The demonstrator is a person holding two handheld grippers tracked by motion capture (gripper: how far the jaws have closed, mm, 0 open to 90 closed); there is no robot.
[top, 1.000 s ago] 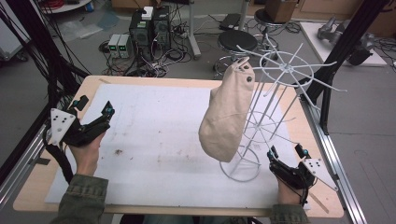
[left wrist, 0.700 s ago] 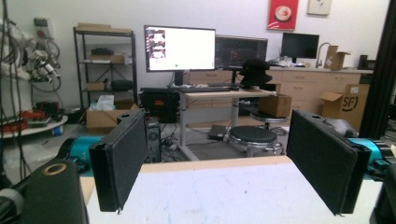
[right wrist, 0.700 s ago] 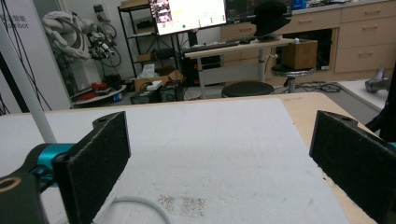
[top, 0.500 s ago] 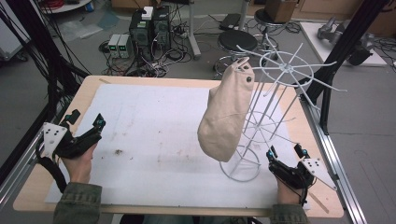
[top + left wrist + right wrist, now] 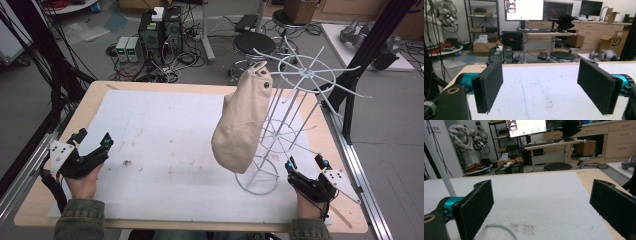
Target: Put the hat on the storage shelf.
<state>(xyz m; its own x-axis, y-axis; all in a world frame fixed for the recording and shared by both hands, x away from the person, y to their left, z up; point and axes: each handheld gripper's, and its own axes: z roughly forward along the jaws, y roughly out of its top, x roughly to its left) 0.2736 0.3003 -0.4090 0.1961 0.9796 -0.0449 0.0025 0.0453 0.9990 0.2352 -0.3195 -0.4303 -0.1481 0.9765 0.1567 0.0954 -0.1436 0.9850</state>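
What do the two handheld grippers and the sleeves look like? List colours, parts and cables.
Left gripper: black body, flat black padded fingers on teal mounts, a grey three-cornered plate on top, a black cable trailing. Right gripper: the same build. Sleeves: olive green.

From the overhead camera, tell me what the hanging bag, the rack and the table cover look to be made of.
Bag: looks like matte beige cloth, perhaps canvas; it sags and creases softly.
Rack: thin white rods and hoops, probably coated metal wire.
Table cover: matte white sheet with brownish stains, grainy in the gripper views; possibly foam board, uncertain.
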